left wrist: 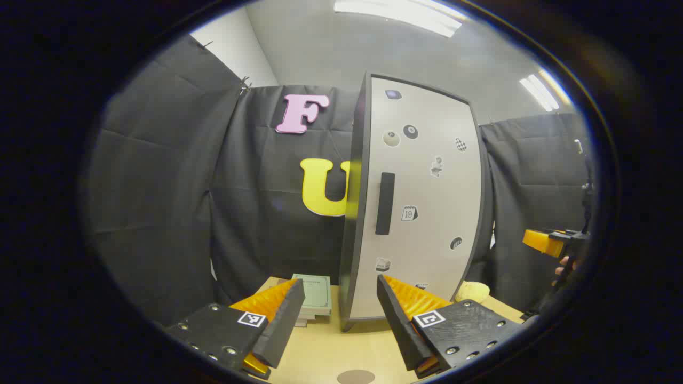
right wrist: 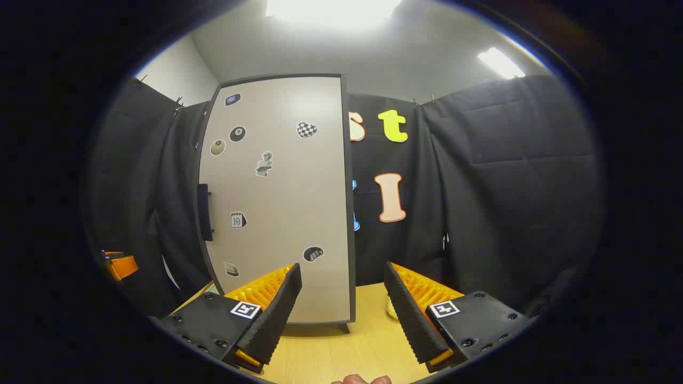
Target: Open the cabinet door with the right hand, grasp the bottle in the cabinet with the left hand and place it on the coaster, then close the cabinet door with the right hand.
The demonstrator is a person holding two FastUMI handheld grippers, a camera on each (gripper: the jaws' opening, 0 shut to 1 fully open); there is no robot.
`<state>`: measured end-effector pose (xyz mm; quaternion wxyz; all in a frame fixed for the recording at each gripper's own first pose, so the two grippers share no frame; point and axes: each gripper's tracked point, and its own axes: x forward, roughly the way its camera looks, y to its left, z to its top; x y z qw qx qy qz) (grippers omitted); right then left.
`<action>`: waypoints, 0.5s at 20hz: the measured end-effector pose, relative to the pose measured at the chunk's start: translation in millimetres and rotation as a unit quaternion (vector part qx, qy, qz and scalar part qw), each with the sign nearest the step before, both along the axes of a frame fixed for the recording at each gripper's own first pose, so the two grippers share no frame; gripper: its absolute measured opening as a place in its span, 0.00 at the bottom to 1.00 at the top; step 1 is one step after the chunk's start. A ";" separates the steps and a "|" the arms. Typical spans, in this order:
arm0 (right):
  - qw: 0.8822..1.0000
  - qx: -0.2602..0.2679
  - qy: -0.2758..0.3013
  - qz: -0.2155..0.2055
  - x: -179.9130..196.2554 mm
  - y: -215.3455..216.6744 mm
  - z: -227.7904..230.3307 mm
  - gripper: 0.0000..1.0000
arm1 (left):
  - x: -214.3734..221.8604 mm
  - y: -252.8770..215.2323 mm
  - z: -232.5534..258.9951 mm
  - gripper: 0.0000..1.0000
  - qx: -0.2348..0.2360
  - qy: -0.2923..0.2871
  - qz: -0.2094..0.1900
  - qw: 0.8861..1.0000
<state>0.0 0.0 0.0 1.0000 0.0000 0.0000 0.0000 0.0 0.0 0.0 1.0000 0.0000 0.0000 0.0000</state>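
Note:
The tall cabinet (left wrist: pixel 421 202) stands on the wooden table with its pale, sticker-covered door (right wrist: pixel 277 202) shut, so its inside is hidden. A black vertical handle (left wrist: pixel 384 202) sits on the door's left part; in the right gripper view this handle (right wrist: pixel 203 212) is at the door's left edge. A round brown coaster (left wrist: pixel 356 376) lies on the table below my left gripper (left wrist: pixel 341 314), which is open and empty a short way in front of the cabinet. My right gripper (right wrist: pixel 343 309) is open and empty, facing the door's lower right corner.
A green booklet on a small stack (left wrist: pixel 314 293) lies left of the cabinet. A yellowish lumpy object (left wrist: pixel 472 290) sits at the cabinet's right side. The other gripper (left wrist: pixel 544 241), held by a hand (left wrist: pixel 563 265), shows at far right. The wooden table (right wrist: pixel 368 341) extends in front.

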 end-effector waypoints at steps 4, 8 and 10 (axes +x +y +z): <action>1.000 -0.002 -0.001 0.009 -0.3 12.1 1.2 1.00 | -3.2 4.7 -2.0 0.84 0.003 0.001 -0.001 1.000; 1.000 -0.009 0.011 0.010 -0.6 20.8 -2.4 0.99 | -5.3 10.4 -4.5 0.84 0.002 0.002 0.001 1.000; 1.000 -0.011 0.015 0.012 -4.2 26.1 -4.3 0.99 | -8.0 13.9 -6.3 0.84 0.004 0.003 0.002 1.000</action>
